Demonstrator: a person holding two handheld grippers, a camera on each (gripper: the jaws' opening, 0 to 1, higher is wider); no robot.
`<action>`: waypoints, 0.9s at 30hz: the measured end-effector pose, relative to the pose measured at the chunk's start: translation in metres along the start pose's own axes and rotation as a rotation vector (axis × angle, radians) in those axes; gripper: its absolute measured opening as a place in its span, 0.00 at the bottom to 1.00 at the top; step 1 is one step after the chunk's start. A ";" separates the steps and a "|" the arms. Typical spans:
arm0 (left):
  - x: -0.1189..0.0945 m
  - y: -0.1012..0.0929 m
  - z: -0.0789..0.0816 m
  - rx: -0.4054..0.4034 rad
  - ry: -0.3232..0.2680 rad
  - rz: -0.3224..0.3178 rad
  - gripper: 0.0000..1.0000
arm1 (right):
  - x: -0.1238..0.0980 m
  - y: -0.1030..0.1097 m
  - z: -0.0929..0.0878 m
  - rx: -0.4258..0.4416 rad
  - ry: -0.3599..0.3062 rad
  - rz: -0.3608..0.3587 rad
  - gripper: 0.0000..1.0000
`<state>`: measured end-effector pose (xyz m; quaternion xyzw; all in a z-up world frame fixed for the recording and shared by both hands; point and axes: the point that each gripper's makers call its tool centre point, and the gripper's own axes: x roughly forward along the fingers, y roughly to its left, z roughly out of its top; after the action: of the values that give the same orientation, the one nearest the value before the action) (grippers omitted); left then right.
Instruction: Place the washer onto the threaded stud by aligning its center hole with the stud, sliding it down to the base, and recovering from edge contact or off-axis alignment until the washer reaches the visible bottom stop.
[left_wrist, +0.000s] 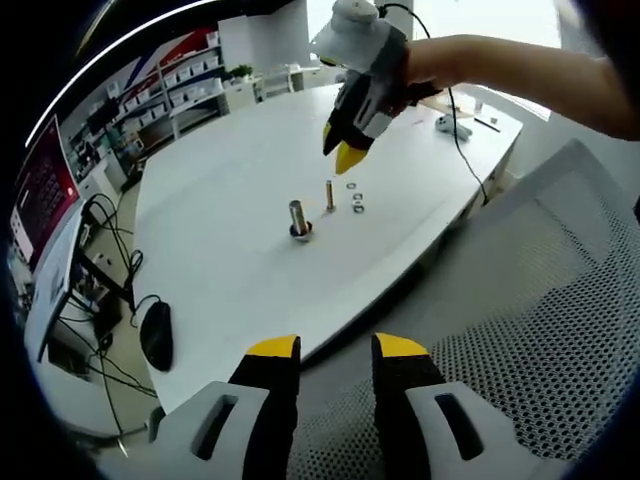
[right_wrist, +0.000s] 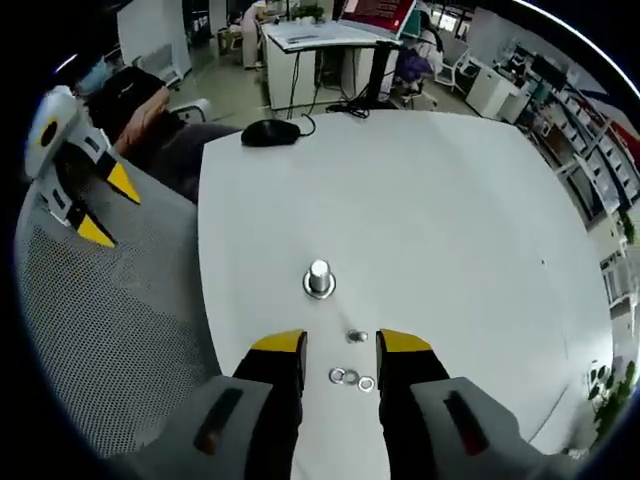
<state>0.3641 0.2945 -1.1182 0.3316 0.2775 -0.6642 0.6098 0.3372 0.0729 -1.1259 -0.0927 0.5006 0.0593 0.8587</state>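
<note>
Item 1, left gripper (left_wrist: 335, 348): fingers spread apart, nothing between them, held back over a grey mesh chair (left_wrist: 560, 300) off the desk's near edge. In the right gripper view it hangs at ten o'clock, over the chair.

Item 2, threaded stud (left_wrist: 297, 217): upright on its flanged base near the middle of the white desk (left_wrist: 230, 160); bare, no washer on it yet. In the right gripper view it stands at twelve o'clock from the right gripper's fingertips.

Item 3, a thinner pin (left_wrist: 329, 194): upright, just beside the stud at two o'clock in the left gripper view.

Item 4, washers (right_wrist: 351, 378): small rings lying flat on the desk, well short of the stud, at three o'clock of the pin in the left gripper view. Too small to count surely.

Item 5, right gripper (right_wrist: 341, 350): fingers released and empty, hovering over the washers, which lie in the gap between them.

Handling note: we judge the step in hand to be picking one washer. We would come down square, pinch the ring by its rim so the hole stays free, lift it level, then centre it over the stud top before lowering; a tilt would catch on the threads.

Surface and room: smooth, white, rounded desk; black mouse (left_wrist: 156, 335) at the far left; cables (left_wrist: 110, 250), shelving (left_wrist: 180, 75), office desks beyond.
</note>
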 end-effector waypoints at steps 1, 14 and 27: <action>0.000 0.000 0.000 -0.001 0.001 0.001 0.28 | -0.004 -0.002 -0.005 0.015 -0.010 0.003 0.29; 0.000 0.003 -0.003 -0.010 0.013 0.013 0.29 | -0.013 -0.009 -0.066 -0.009 0.016 0.060 0.28; 0.000 0.004 -0.005 0.019 0.024 0.018 0.28 | 0.023 -0.013 -0.088 -0.186 0.128 0.136 0.27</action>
<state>0.3690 0.2977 -1.1214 0.3477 0.2756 -0.6573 0.6092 0.2765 0.0414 -1.1873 -0.1413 0.5520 0.1572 0.8066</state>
